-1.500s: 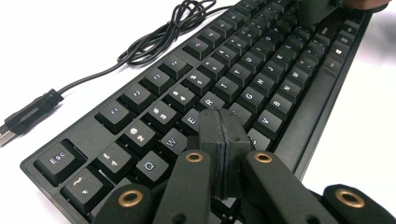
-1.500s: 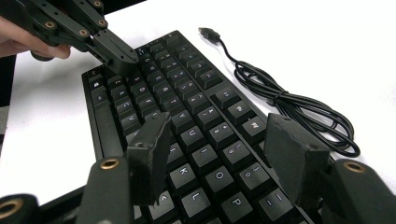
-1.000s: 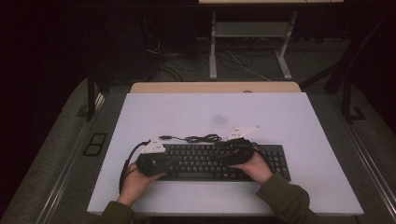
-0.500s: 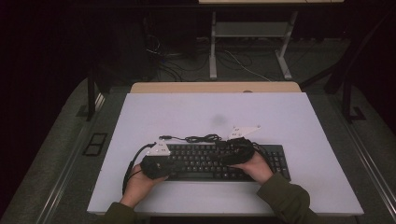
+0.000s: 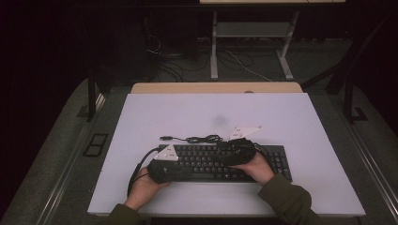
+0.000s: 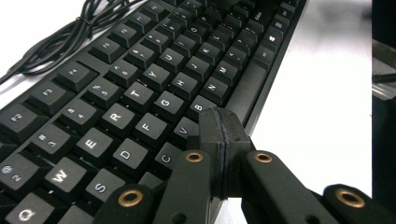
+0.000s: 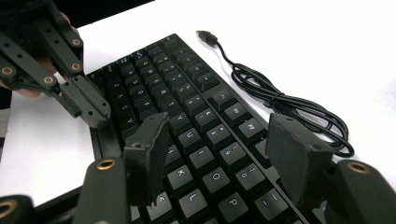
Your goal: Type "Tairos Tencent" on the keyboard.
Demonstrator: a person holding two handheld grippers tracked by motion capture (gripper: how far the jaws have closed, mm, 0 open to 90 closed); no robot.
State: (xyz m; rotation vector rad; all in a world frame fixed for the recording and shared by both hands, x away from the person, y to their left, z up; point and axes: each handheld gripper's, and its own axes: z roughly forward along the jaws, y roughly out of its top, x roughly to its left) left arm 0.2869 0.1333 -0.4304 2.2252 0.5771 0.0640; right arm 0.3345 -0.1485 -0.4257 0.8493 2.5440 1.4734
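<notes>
A black keyboard (image 5: 277, 161) lies near the table's front edge, and its coiled USB cable (image 5: 197, 139) rests just behind it. My left gripper (image 5: 187, 172) is shut with nothing between its jaws. Its tip (image 6: 219, 126) sits low over the V and B keys, next to the space bar (image 6: 245, 91). I cannot tell whether it touches a key. My right gripper (image 5: 224, 157) hovers open over the keyboard's (image 7: 196, 112) right-hand letter keys, jaws wide apart and empty (image 7: 219, 135). The left gripper (image 7: 95, 116) shows at that view's upper left, close to the keyboard's front edge.
The white tabletop (image 5: 211, 112) stretches bare behind the keyboard. The cable's plug (image 7: 205, 35) lies loose on it, and its coil (image 7: 289, 112) lies beside the keyboard's back edge. A metal stand (image 5: 248, 47) and floor cables are beyond the table's far edge.
My left gripper has edged a little to the right along the keyboard's front rows, still shut. The right gripper has stayed where it was, still open.
</notes>
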